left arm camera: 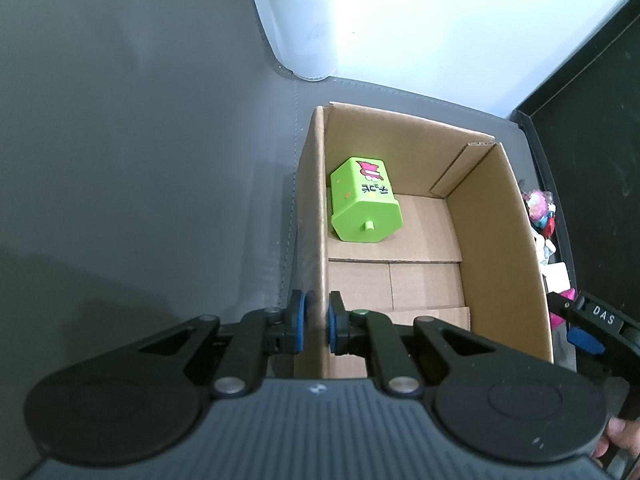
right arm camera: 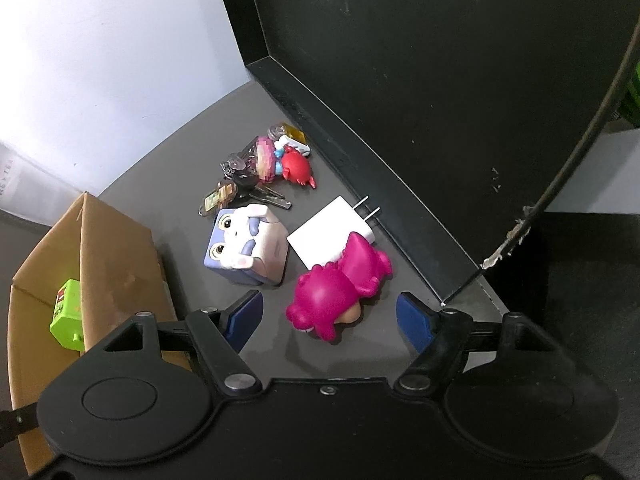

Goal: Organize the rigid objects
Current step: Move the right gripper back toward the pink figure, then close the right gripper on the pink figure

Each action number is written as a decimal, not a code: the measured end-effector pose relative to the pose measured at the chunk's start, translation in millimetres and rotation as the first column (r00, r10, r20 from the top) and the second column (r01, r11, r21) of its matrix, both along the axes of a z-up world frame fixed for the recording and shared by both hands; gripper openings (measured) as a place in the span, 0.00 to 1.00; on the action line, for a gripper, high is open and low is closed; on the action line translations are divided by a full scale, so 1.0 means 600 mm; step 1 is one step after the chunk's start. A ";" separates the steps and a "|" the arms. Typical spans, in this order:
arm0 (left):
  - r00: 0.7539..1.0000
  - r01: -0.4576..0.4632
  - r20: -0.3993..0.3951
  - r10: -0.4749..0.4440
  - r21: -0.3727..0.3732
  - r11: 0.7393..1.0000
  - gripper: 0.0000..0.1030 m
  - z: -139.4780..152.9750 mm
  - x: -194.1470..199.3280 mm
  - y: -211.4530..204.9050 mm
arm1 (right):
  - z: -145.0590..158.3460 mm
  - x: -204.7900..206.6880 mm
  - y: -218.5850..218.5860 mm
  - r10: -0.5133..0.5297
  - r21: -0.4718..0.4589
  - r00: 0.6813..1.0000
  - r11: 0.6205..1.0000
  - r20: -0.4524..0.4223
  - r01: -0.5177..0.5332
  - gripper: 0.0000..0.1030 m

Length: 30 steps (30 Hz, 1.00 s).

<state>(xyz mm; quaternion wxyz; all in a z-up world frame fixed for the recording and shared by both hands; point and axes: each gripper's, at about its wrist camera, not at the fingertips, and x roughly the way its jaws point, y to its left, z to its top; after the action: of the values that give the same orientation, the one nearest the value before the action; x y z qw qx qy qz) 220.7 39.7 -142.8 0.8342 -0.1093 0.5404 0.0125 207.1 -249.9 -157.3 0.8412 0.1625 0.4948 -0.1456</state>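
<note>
The left gripper [left arm camera: 317,322] is clamped on the near left wall of the cardboard box [left arm camera: 500,248], one blue pad outside the wall and one inside. Farther in, on the box floor by that same wall, lies a green toy box [left arm camera: 362,206] on its side. Beyond the box a white cup [left arm camera: 298,20] stands on the grey table [left arm camera: 140,140].

The right gripper [right arm camera: 329,318] hangs with its jaws wide apart and nothing pressed between them. A pink toy bear [right arm camera: 334,294] lies on the table just ahead, in the gap between the two blue pads, touching neither. Just behind it lies a white plug charger [right arm camera: 326,236], partly under the bear. To its left sits a grey-blue rabbit box [right arm camera: 246,246]. Farther back lie a bunch of keys [right arm camera: 250,190] with charms and a red figure [right arm camera: 296,168].
</note>
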 end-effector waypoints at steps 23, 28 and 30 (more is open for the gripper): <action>1.000 0.003 0.006 -0.003 0.000 1.000 0.10 0.001 0.002 0.001 | 0.011 -0.029 -0.039 -0.016 0.124 0.999 0.992 -0.035 0.020 0.39; 1.000 0.003 0.008 -0.002 -0.005 1.000 0.10 0.001 0.001 0.002 | 0.030 -0.038 -0.043 -0.016 0.151 1.000 0.988 -0.008 0.017 0.34; 1.000 0.002 0.007 -0.002 -0.007 1.000 0.10 0.001 0.001 0.003 | 0.037 -0.038 -0.047 -0.025 0.175 1.000 0.984 0.000 0.025 0.24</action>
<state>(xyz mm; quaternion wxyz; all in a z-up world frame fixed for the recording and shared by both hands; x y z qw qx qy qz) 221.3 41.5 -142.0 0.8356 -0.1119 0.5378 0.0095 184.2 -277.8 -135.0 0.8222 0.2422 0.5028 -0.1119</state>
